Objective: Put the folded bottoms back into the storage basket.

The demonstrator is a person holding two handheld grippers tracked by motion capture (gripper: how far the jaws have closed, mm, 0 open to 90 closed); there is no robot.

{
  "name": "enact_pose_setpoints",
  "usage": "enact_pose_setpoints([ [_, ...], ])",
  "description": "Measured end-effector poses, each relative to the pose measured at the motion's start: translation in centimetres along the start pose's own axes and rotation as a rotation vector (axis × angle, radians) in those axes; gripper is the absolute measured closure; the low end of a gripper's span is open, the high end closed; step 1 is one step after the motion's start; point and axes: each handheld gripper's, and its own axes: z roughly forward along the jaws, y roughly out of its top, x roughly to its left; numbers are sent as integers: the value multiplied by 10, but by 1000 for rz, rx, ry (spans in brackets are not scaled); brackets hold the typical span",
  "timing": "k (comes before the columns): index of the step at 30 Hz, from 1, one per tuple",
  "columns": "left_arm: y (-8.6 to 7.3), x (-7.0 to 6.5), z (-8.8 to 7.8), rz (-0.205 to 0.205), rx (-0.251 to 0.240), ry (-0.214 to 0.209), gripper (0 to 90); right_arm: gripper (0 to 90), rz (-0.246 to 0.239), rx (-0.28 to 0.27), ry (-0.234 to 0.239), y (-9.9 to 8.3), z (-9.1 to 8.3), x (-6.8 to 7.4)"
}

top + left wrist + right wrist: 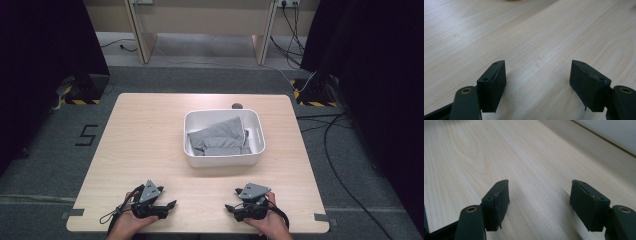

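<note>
Grey folded cloth (220, 136) lies inside the white tub (260, 131) at the middle of the table (145, 130), slightly right of centre and toward the far side. Both grippers rest on the near edge, well apart from the tub: the left gripper (167, 206) at the near left, the right gripper (231, 208) at the near right. Each has its fingers (492, 85) spread wide with nothing between them, bare wood showing in the gap in both gripper views. No earlier step shows in hand, so the work seems to be at rest, at its start or its end. If the cloth is to come out, a good approach would bring one gripper over the tub's near rim, descend on a raised fold, and pinch several layers so the bundle lifts whole without dragging the tub.
</note>
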Motion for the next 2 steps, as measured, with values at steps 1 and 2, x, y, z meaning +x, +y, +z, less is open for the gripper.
enact_pose_setpoints([
  [1,0,0,0,0,0,0,287,326,0,0,0,0,0,0],
  [2,0,0,0,0,0,1,287,325,0,1,0,0,0,0],
])
